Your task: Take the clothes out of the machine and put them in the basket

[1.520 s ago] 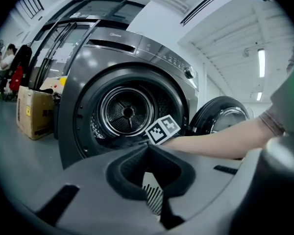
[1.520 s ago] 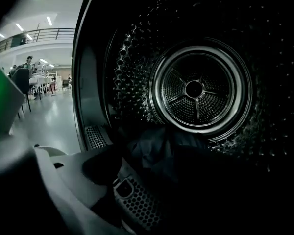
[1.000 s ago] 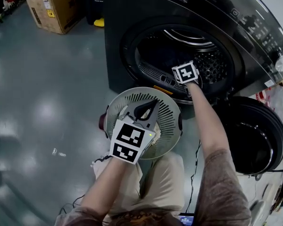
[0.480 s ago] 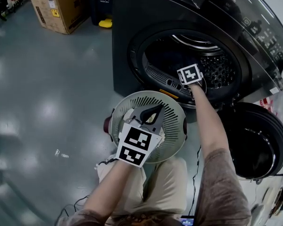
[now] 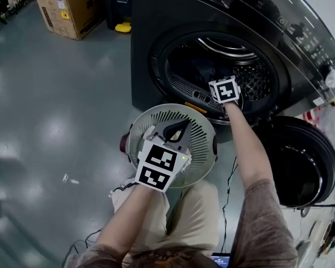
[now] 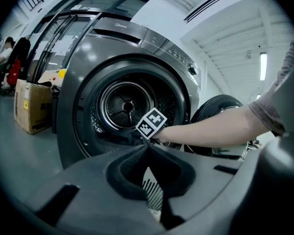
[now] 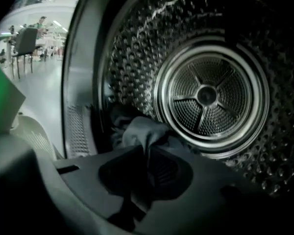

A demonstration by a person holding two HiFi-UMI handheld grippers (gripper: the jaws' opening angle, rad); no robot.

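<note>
Head view first: the machine (image 5: 145,38) has its door (image 5: 301,161) swung open, and the basket (image 5: 204,135) sits right in front of the opening with the left claw (image 5: 181,125) parked over it. The right claw (image 5: 224,89) reaches in at the front lip of the drum, but it's too dark from up here to see any clothes. Left claw view: jaws closed tip to tip on nothing, just the basket showing below them. Right claw view is the good one: the jaws have just been closing and are pinched on a grey garment (image 7: 142,131) at the drum's (image 7: 210,97) lower left, with darker clothes (image 7: 115,119) behind it. So I'd say we're early on: this piece is grabbed but not out, more is left inside, and I can't tell if the basket holds anything.
</note>
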